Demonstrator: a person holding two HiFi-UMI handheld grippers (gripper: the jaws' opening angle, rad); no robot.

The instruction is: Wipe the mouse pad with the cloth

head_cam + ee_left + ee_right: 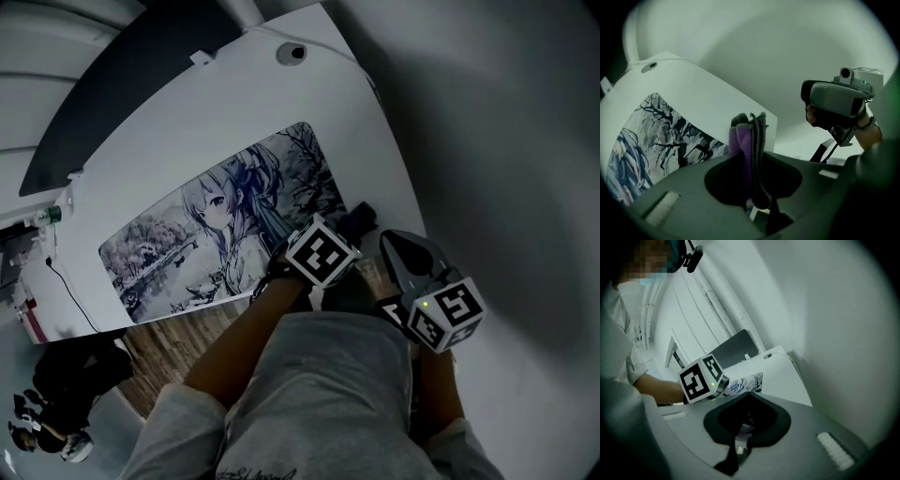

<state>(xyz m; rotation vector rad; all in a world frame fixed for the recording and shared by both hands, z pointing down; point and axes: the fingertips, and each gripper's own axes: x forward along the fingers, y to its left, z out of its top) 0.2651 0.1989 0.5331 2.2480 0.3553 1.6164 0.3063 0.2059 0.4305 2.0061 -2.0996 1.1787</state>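
1. Across the middle of the head view the mouse pad (220, 220) lay flat on the white worktop (244, 103), its near long edge close to the worktop's front edge. Nothing pinned it, so a hard stroke toward that edge would likely have slid or rucked it.
2. At the pad's right end the left tool (755, 199) was clenched on the folded purple cloth (749, 136). Only a narrow fold stood out, so the jaws might have scraped the print, or the cloth pulled free under drag. Whether the cloth touched the pad could not be told.
3. At upper left a dark panel (122, 89) lay beyond the worktop's far edge, well apart from the pad.
4. At lower right the right tool (740, 439), jaws together on nothing, hung near the left tool, where it was liable to be knocked.
5. At far left a thin cable (67, 292) ran past the pad's left end, where a full stroke could have snagged it.
6. At top a small round grommet (292, 52) was out of the way.
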